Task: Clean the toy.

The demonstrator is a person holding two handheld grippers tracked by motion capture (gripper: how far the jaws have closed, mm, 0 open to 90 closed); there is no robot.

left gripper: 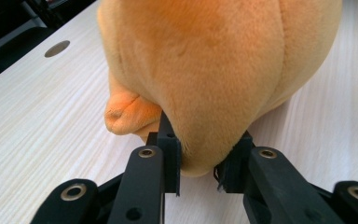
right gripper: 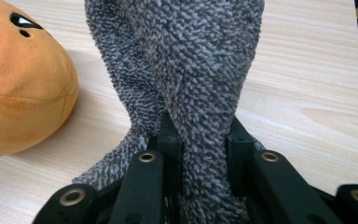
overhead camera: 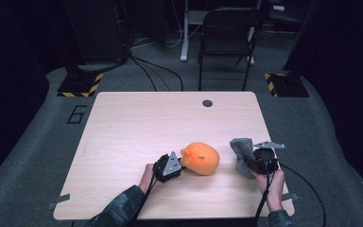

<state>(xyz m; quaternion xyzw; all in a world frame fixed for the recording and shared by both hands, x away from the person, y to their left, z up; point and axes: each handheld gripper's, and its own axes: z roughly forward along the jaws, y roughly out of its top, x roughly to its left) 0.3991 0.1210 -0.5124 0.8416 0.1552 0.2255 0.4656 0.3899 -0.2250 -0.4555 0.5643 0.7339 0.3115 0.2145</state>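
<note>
An orange plush toy (overhead camera: 201, 158) lies near the table's front middle. My left gripper (overhead camera: 179, 165) is shut on the toy's left end; in the left gripper view its black pads pinch a fold of orange plush (left gripper: 200, 158), and a small stubby limb (left gripper: 126, 112) sticks out to the left. A grey knitted cloth (overhead camera: 242, 153) hangs to the toy's right, with my right gripper (overhead camera: 250, 163) shut on it. In the right gripper view the cloth (right gripper: 200, 84) rises twisted from between the jaws, and the plush toy (right gripper: 23, 88) with a black eye mark lies at the left.
The light wooden table (overhead camera: 137, 127) has a round cable hole (overhead camera: 207, 103) near its far edge. A dark chair (overhead camera: 227, 38) and cables on the floor stand beyond the table. The table's right edge lies close to my right hand.
</note>
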